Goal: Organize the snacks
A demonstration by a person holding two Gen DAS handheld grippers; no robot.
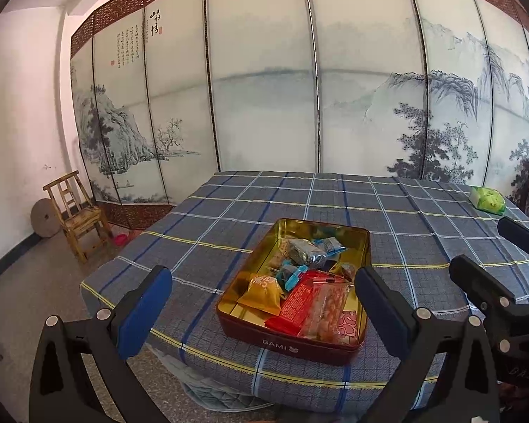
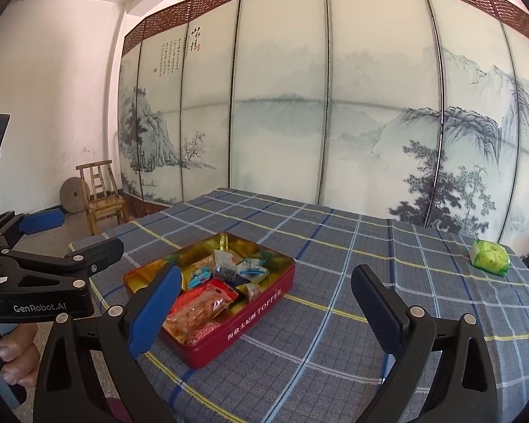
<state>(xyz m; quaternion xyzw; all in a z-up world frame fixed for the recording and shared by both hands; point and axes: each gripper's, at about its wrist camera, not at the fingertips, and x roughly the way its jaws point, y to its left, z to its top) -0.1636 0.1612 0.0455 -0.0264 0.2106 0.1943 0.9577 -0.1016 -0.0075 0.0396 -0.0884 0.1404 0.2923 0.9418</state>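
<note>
A red tin [image 1: 289, 343] with a gold inside sits near the front edge of the table and holds several wrapped snacks [image 1: 299, 303]. It also shows in the right wrist view [image 2: 243, 328]. A green snack pack [image 1: 487, 200] lies alone at the far right of the table, also in the right wrist view [image 2: 490, 258]. My left gripper [image 1: 262, 310] is open and empty, held in front of the tin. My right gripper [image 2: 264, 305] is open and empty, just right of the tin. In the left wrist view the right gripper [image 1: 490, 264] shows at the right edge.
The table wears a blue-grey plaid cloth [image 2: 352, 246]. A painted folding screen [image 1: 264, 88] stands behind it. A bamboo chair [image 1: 77, 211] and a round stone [image 1: 45, 218] stand by the left wall. The left gripper [image 2: 53, 243] shows at the left of the right wrist view.
</note>
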